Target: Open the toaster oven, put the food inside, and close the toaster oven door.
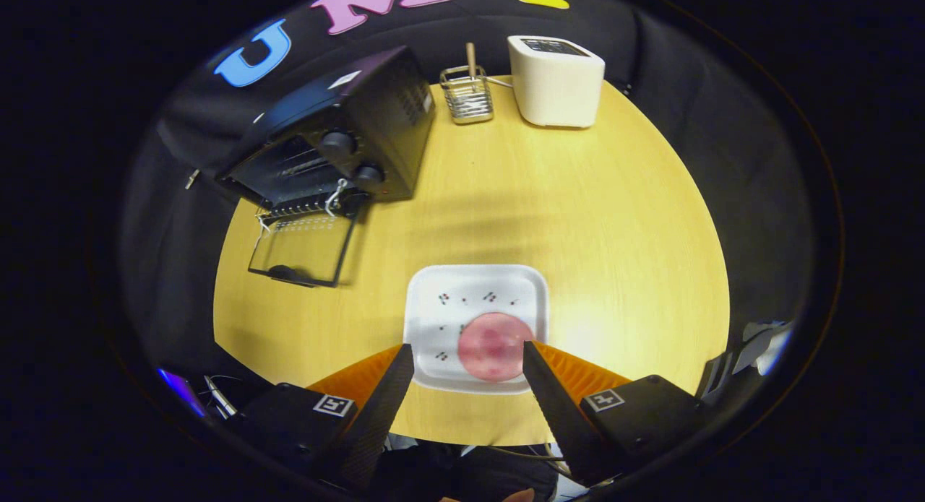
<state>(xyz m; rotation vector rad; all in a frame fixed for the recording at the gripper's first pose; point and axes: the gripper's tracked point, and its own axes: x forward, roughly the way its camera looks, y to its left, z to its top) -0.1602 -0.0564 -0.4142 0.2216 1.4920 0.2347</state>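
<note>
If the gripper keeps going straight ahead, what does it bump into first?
Probably the round pink food on the white plate; it lies just ahead, between the open gripper's fingertips. Depth is hard to judge, so it might pass above.

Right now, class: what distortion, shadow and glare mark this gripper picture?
Gripper view: fisheye bends the yellow table edge into a curve; soft shadow bands run beside the toaster oven; pale glare sits right of the plate; open gripper frames the pink food.
</note>
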